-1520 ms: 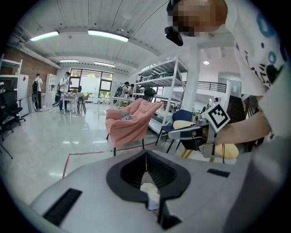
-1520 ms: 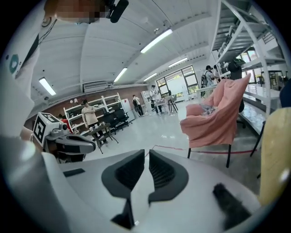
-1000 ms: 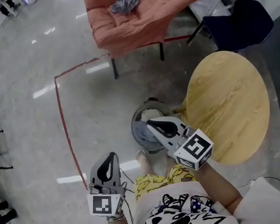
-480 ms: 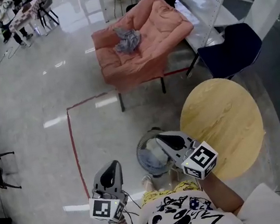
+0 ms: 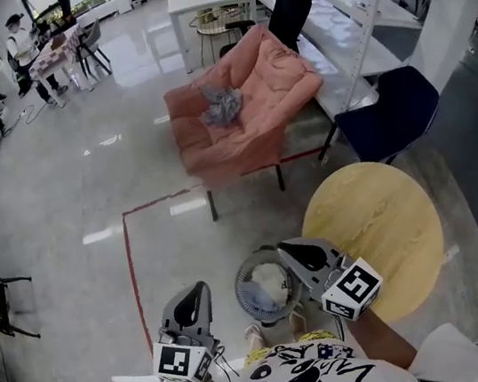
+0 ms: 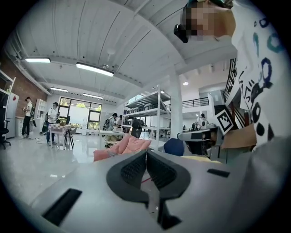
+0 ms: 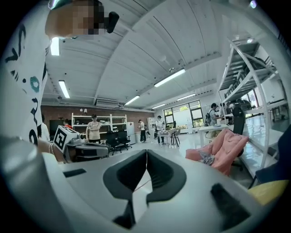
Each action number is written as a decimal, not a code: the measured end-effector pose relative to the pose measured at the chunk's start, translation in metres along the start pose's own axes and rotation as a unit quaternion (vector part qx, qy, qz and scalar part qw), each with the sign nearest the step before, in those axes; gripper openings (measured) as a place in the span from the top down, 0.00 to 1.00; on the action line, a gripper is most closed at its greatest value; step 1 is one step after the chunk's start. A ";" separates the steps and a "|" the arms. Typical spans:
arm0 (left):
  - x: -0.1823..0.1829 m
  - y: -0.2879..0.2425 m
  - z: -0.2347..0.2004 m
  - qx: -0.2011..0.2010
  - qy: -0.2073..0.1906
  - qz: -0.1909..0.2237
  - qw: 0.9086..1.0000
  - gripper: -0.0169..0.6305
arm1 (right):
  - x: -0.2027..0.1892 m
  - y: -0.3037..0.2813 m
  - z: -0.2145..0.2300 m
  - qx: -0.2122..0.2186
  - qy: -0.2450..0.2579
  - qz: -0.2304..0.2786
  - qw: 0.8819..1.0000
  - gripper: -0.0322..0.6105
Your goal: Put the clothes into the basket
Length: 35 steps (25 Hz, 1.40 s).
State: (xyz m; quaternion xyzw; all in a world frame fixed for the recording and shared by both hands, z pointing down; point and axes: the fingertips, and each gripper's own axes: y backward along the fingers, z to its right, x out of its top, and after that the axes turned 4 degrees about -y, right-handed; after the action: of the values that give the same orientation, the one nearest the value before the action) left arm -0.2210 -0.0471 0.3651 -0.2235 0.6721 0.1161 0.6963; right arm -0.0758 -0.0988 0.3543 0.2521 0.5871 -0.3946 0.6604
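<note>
the left gripper (image 5: 196,291) and the right gripper (image 5: 286,248) are both clenched with nothing between their jaws. a grey garment (image 5: 223,104) lies on the pink armchair (image 5: 279,71), well apart from the basket (image 5: 240,296). the basket stands just beside the round wooden table (image 5: 383,221) and holds pale cloth.

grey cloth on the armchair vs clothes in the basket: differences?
The grey cloth lies on the armchair seat; the basket clothes sit in the basket by the round table. The grey cloth is grey; the basket clothes are white and bluish. Both are crumpled.
</note>
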 end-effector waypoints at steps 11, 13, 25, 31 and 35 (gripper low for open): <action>0.022 0.005 0.011 -0.013 -0.027 0.022 0.999 0.95 | 0.029 0.025 -0.012 0.011 0.037 0.051 0.998 0.91; 0.023 0.010 0.012 -0.012 -0.031 0.022 0.999 0.95 | 0.030 0.030 -0.015 0.009 0.038 0.052 0.998 0.91; 0.026 0.010 0.020 -0.020 -0.040 0.022 0.999 0.95 | 0.030 0.044 -0.013 0.000 0.040 0.048 0.998 0.91; 0.020 0.010 0.023 -0.021 -0.044 0.018 0.999 0.95 | 0.027 0.044 -0.015 0.005 0.043 0.048 0.998 0.91; 0.020 0.014 0.022 -0.018 -0.044 0.018 0.999 0.95 | 0.023 0.043 -0.022 0.010 0.044 0.040 0.998 0.91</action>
State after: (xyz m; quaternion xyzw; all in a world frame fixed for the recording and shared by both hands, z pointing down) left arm -0.2065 -0.0273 0.3434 -0.2183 0.6428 0.1503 0.7187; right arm -0.0535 -0.0629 0.3226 0.2987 0.6012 -0.3621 0.6467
